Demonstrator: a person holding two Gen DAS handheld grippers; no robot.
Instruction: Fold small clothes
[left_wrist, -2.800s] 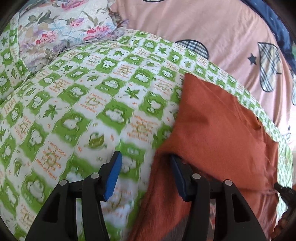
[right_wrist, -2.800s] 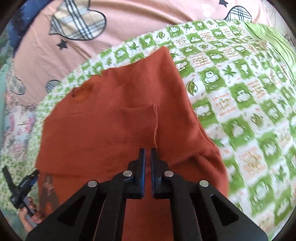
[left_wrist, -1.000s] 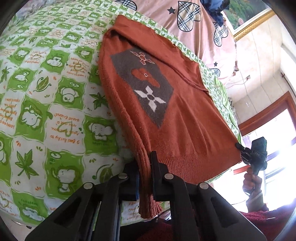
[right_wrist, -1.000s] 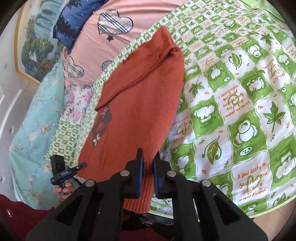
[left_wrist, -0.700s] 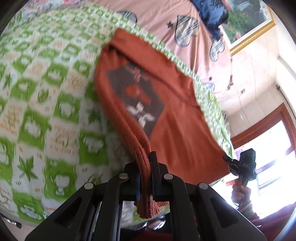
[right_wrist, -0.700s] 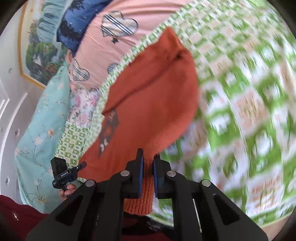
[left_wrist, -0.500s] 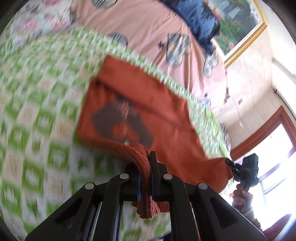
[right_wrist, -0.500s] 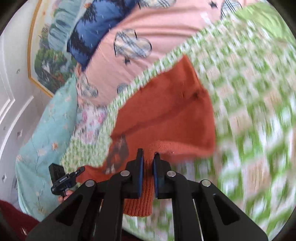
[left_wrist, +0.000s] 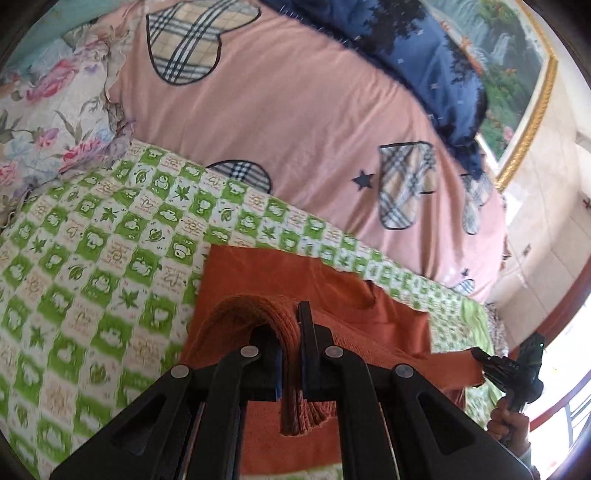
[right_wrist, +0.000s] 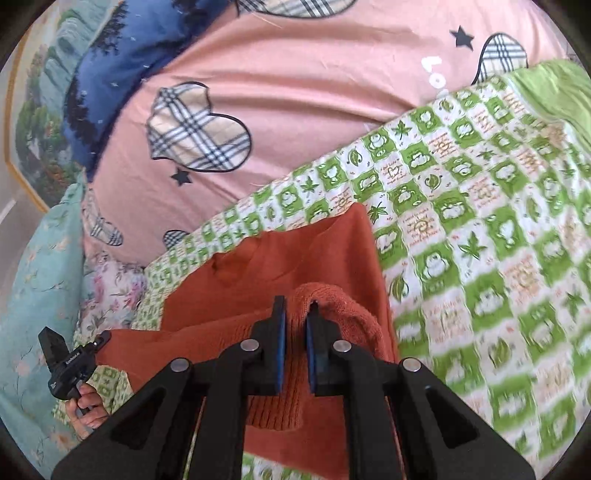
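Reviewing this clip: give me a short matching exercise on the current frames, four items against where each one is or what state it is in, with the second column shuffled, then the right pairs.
Column one:
1. left gripper
2. orange sweater
3. green checked blanket
4. pink heart-print cover

Column two:
A. lies beyond the blanket's far edge
B. spread under the sweater
C. shut on a bunched ribbed hem
D. hem end lifted, far part lying flat

Pairs: 1-C, 2-D, 3-B, 4-A
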